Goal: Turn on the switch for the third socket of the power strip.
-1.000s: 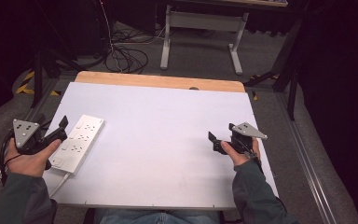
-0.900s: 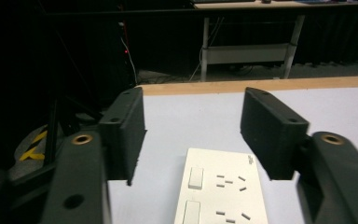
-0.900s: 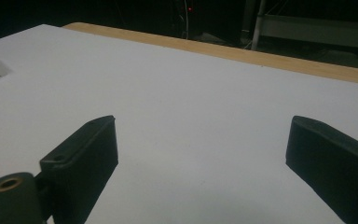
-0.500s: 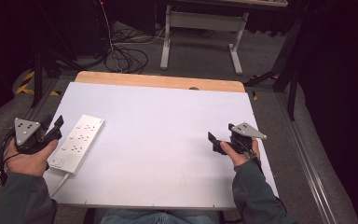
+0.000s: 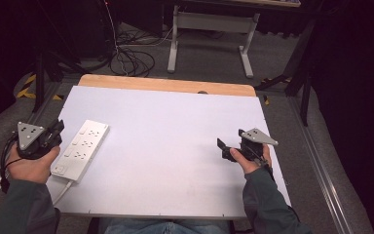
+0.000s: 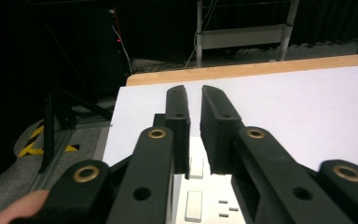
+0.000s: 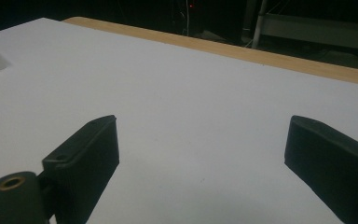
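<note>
Surface: white rectangular tabletop (image 5: pixel 175 146), wooden far edge; white plastic power strip (image 5: pixel 80 148) laid left.
Room: dark, grey floor, black cables (image 5: pixel 131 61).
Left gripper (image 6: pixel 195 98): jaws nearly closed, holding nothing.
Right gripper (image 7: pixel 200 135): jaws spread wide.

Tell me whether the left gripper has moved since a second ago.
Yes. The left gripper has pulled back leftward, away from the power strip, which stays put on the table.

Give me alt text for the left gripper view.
Two black gripper fingers nearly closed, a thin gap between them, hover above a white power strip at the left end of a white table. Beyond the table's wooden far edge lies a dark floor with cables.
</note>
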A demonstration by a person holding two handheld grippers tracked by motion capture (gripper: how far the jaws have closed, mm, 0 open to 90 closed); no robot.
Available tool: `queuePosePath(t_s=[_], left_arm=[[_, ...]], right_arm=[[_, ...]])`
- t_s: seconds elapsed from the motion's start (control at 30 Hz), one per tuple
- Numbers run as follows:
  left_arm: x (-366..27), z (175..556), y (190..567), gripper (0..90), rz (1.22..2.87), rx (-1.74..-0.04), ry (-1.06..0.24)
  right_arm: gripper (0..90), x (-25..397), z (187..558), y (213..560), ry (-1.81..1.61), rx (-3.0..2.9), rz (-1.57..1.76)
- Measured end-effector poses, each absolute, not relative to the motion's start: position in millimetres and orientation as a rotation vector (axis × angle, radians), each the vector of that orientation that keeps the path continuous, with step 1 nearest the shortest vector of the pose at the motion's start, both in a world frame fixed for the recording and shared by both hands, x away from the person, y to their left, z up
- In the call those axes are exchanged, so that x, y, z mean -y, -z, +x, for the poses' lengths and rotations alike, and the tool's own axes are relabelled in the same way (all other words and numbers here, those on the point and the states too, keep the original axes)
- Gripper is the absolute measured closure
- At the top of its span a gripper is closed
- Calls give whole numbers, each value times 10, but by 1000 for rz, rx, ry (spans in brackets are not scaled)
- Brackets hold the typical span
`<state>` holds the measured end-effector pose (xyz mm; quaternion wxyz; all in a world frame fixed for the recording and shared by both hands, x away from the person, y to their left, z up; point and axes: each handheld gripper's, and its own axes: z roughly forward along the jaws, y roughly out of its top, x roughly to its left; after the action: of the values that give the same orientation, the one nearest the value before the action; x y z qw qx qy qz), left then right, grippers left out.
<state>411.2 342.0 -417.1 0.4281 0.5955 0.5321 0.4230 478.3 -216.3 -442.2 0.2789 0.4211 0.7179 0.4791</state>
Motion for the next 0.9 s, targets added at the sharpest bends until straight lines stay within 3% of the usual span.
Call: queuePosePath(t_s=[0.27, 0.9], left_arm=[[-3427, 4121, 4159, 899, 1495, -1330, -1026], [-3405, 4263, 4197, 900, 1559, -1359, -1028]], right_arm=[[105, 2164, 4781, 4423, -1286, -1929, 1130], [107, 2157, 4792, 4430, -1283, -1934, 1126]])
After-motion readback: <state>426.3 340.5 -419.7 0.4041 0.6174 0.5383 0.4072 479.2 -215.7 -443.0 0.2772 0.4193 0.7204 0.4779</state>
